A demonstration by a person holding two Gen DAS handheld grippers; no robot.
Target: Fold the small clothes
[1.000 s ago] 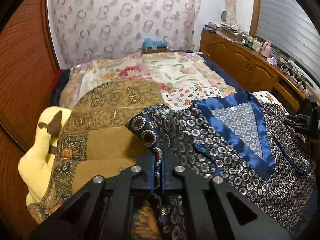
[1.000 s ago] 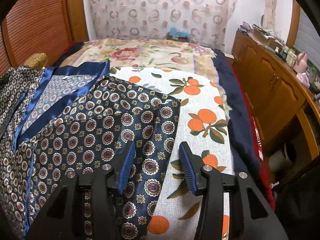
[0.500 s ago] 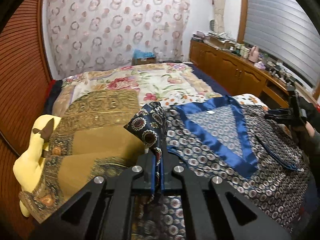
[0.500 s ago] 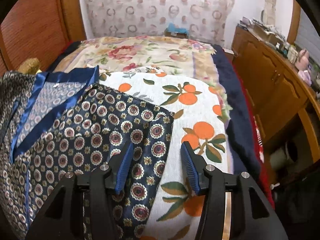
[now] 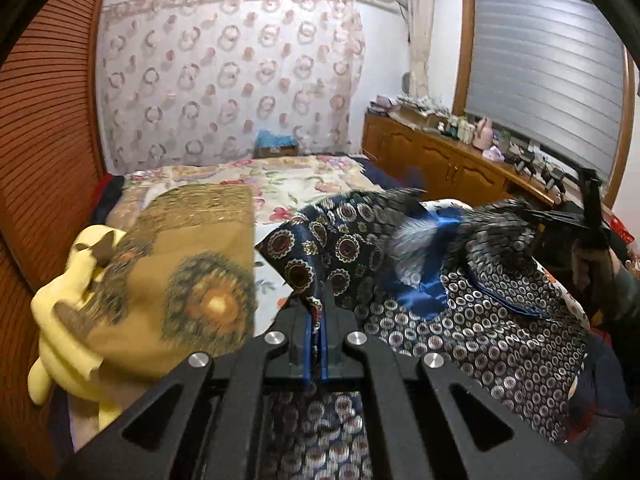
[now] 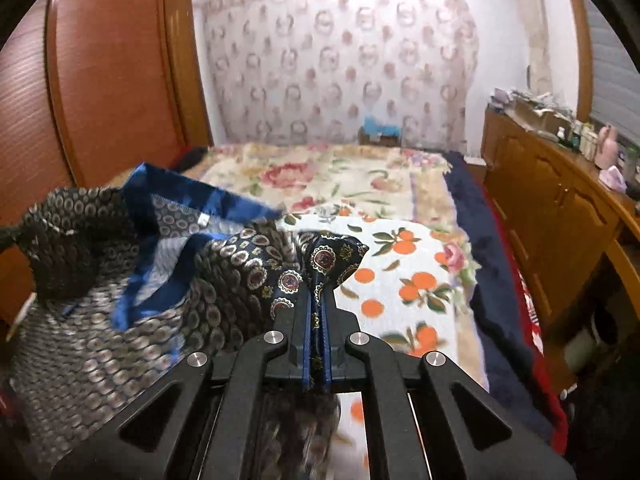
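We see shirt [image 5: 472, 312]: dark navy silk, medallion print, bright blue collar band [image 6: 188, 188], lifted off bed [image 6: 360, 176], bunched and sagging between both grippers. Left gripper [image 5: 316, 320]: jaws clenched on shirt corner. Right gripper [image 6: 317, 320]: jaws clenched on another fold of same shirt. Orange-print sheet [image 6: 416, 276] beneath. Yellow plush [image 5: 60, 320] beside ochre cloth [image 5: 188, 272] at left. Shirt middle motion-blurred; we think sleeve hangs there, cannot confirm. Lower hem cut off behind grippers.
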